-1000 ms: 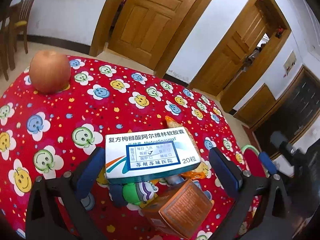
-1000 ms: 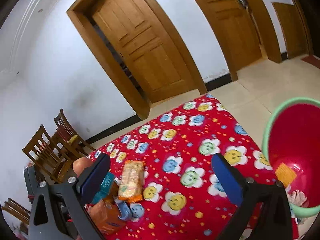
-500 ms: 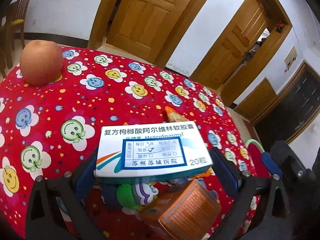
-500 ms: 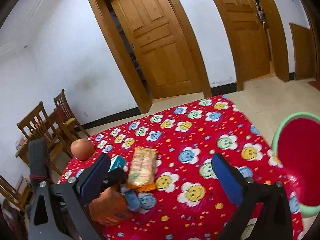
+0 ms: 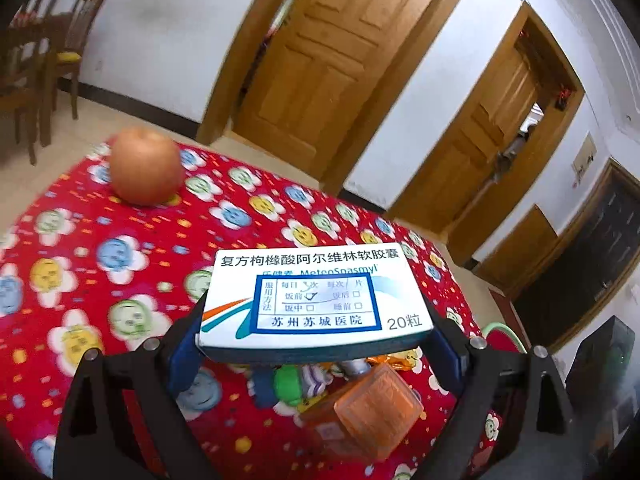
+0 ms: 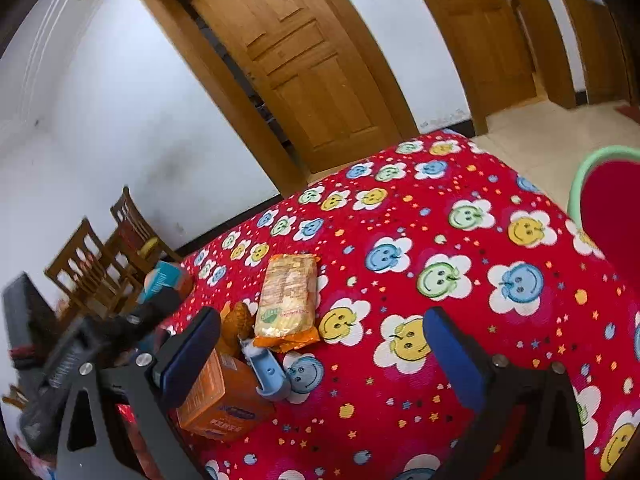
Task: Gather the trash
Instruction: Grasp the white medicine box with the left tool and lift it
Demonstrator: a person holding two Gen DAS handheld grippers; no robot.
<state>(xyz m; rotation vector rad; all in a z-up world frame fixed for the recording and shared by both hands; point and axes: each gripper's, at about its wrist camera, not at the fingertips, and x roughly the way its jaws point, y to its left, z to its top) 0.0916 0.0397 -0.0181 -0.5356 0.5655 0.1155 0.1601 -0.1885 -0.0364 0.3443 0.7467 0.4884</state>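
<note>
My left claw point(image 5: 316, 344) has the white medicine box point(image 5: 316, 296) between its two blue pads, lifted clear of the red flowered table point(image 5: 120, 264). The jaws are closing, and the pads sit against the box's short ends, so I count this as a grasp, though a wide one that spans the box's long side. My right claw point(image 6: 320, 344) hangs released over the table with nothing between its pads; the yellow snack packet point(image 6: 288, 296), the orange box point(image 6: 218, 400) and a small blue clip-like piece point(image 6: 268, 372) lie just ahead of it and to its left.

The red bin with the green rim point(image 6: 576, 184) stands off the table's right edge, well apart from where I hold the medicine box.

The main risk, as I judge it, is the grip itself. A light carton held end to end can bow or pivot between the pads, and if I swing it toward the bin quickly it may tilt out and drop back onto the pile below, among the orange box and the green and purple wrapper point(image 5: 296, 384). Squeezing harder may simply crush the carton.

The second risk is the crossing. My left claw must travel toward the bin through the space where my right claw is hovering, and the two could knock together, jarring the box loose.

The apple point(image 5: 145, 166) at the table's far corner is not trash. A careless sweep could roll it off.
</note>
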